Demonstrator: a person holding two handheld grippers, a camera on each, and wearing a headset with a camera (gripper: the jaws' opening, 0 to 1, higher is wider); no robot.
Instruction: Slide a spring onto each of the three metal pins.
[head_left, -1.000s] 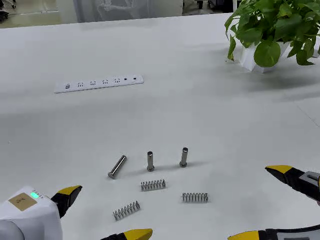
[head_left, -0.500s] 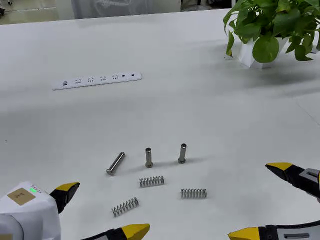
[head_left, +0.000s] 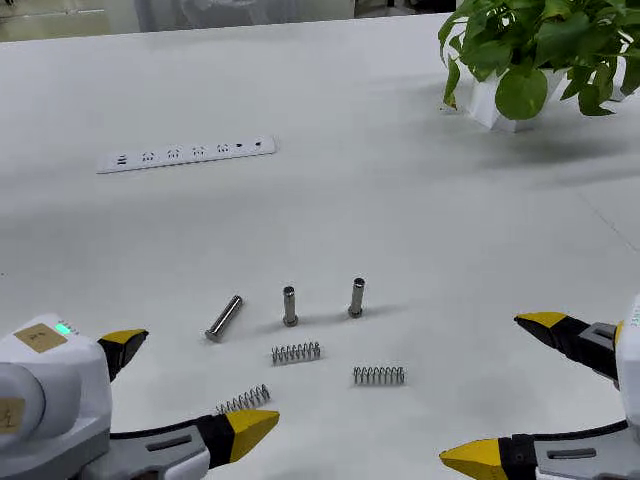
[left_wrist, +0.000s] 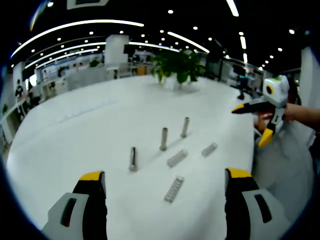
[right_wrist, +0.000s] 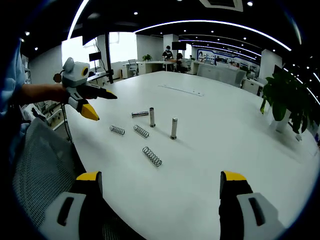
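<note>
Three metal pins stand out on the white table (head_left: 400, 200): one lies flat (head_left: 224, 317), and two stand upright (head_left: 289, 305) (head_left: 356, 297). Three springs lie in front of them, at left (head_left: 244, 399), middle (head_left: 296, 352) and right (head_left: 379, 375). My left gripper (head_left: 187, 385) is open at the bottom left, its jaws on either side of the left spring (left_wrist: 173, 189) but short of it. At the bottom right my right gripper (head_left: 505, 390) is open and holds nothing. Its own view shows the pins (right_wrist: 152, 117) and springs (right_wrist: 152, 156) ahead of the right gripper (right_wrist: 160, 176).
A white power strip (head_left: 185, 154) lies further back on the left. A potted plant (head_left: 530, 50) stands at the back right. A mesh chair (right_wrist: 40, 165) sits by the table's near edge, beside the left gripper (right_wrist: 82, 92).
The head camera has shifted, so everything sits a little higher and further left. My left gripper has come further into view, closer to the left spring. Pins and springs lie as before.
</note>
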